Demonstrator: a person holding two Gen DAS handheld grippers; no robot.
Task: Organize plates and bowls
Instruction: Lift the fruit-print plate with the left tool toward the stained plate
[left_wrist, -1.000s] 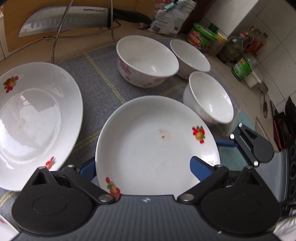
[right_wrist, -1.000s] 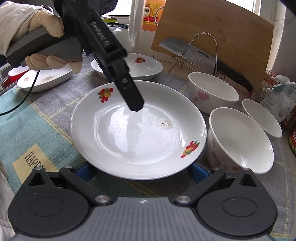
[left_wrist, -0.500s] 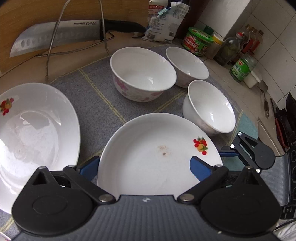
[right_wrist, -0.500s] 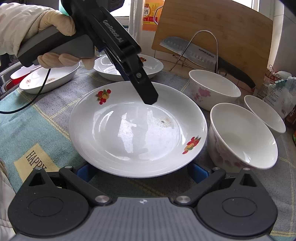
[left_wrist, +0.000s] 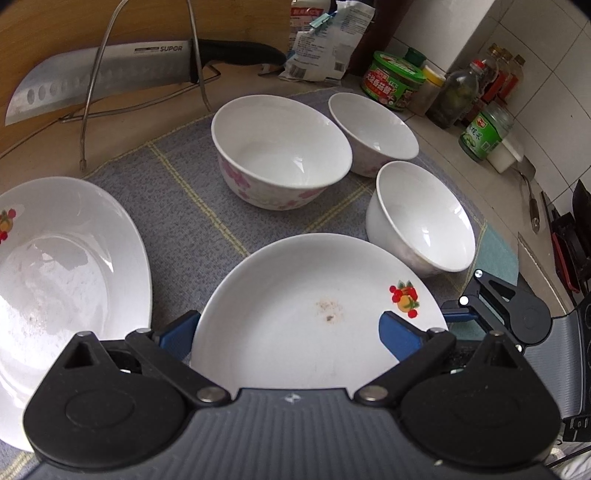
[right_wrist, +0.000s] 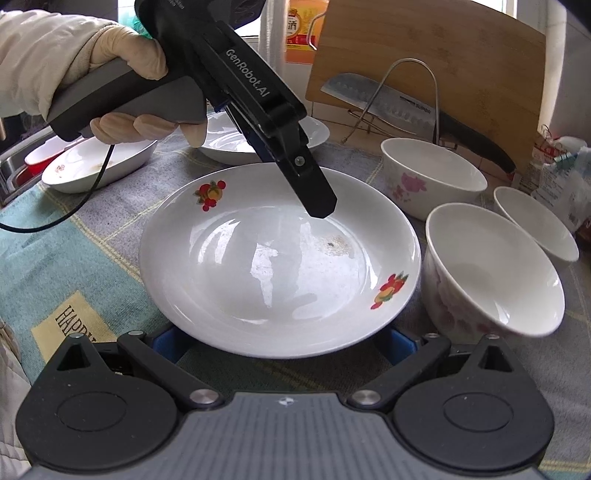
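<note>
A white plate (left_wrist: 295, 314) (right_wrist: 277, 266) with red fruit motifs lies on the grey cloth. My left gripper (left_wrist: 288, 332) is open over it. One blue finger (left_wrist: 400, 338) hangs above the plate's inside and the other (left_wrist: 177, 330) sits past its rim. Seen from the right wrist, a black finger (right_wrist: 314, 192) of the left tool hovers above the plate's far half. My right gripper (right_wrist: 284, 343) is open, its blue fingers low at the plate's near rim and partly hidden by it. Three white bowls (left_wrist: 280, 155) (left_wrist: 373, 129) (left_wrist: 421, 218) stand beyond.
A second plate (left_wrist: 55, 277) (right_wrist: 314, 131) lies to the left, a third dish (right_wrist: 92, 166) farther off. A large knife (left_wrist: 103, 77) rests in a wire stand against a wooden board (right_wrist: 424, 55). Jars and bottles (left_wrist: 395, 79) line the tiled wall. A gloved hand (right_wrist: 129, 66) holds the left tool.
The left gripper's finger has shifted rightward over the plate in the right wrist view. In the left wrist view the plate sits lower and the bowls show more fully.
</note>
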